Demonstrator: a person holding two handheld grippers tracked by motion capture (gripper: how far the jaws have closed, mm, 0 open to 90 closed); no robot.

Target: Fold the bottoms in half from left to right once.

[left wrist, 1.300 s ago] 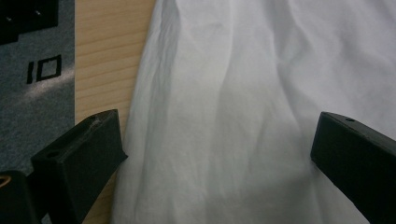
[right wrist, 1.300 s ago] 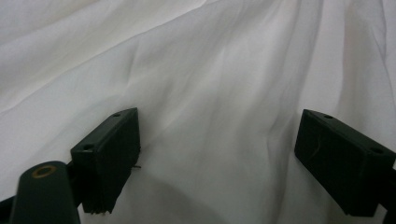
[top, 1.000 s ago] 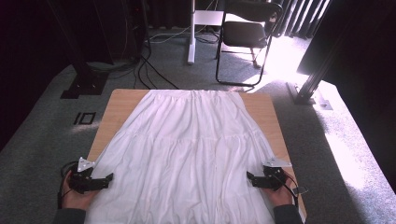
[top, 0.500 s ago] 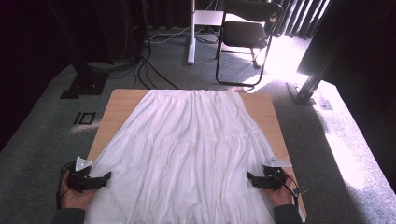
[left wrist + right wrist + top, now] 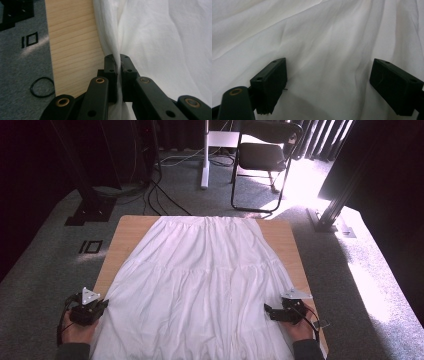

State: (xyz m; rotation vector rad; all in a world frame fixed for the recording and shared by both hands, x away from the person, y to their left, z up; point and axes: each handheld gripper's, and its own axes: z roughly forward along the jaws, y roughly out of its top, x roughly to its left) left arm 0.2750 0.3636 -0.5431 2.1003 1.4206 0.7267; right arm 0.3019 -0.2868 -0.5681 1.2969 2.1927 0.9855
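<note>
On the wooden table a rumpled white skirt lies spread, left gripper pinching its edge, right gripper spread wide.

The skirt lies spread on the table, filling the frame's centre and lower middle, its narrow end toward the top. The left gripper sits at its lower-left edge, the right gripper at its lower-right edge. A chair stands on the floor behind the table, upper centre.
</note>
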